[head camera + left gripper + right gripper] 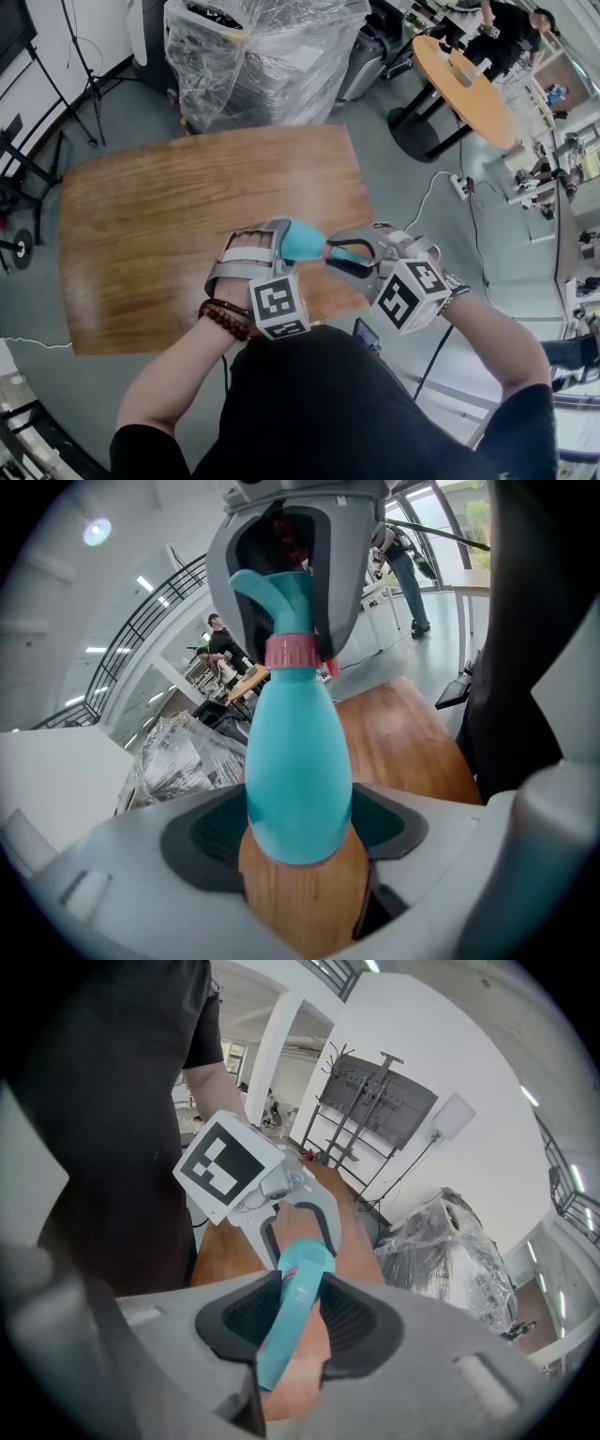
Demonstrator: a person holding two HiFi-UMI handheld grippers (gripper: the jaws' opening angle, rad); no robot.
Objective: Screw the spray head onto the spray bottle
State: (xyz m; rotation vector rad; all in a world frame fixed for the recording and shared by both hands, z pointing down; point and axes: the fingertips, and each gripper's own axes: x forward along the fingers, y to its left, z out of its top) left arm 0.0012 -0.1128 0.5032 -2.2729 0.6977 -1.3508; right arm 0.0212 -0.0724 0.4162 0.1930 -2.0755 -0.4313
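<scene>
Both sets of fingers [202, 832] are clamped, lower centre above the surface [141, 234]: our left gripper [298, 841] on the spray bottle [298, 761] belly, our right gripper [296, 1321] on the spray head [281, 1340]. We judge both light, smooth, slippery plastic, so the wide belly suits a firm hold.

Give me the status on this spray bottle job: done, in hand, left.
Done: the spray head sits on the teal bottle, with its pink collar against the neck.
In hand: the left gripper clamps the bottle's body and the right gripper clamps the head, both above the wooden table.
Left: probably tightening the collar. The pictures cannot show whether it is fully tight.
</scene>
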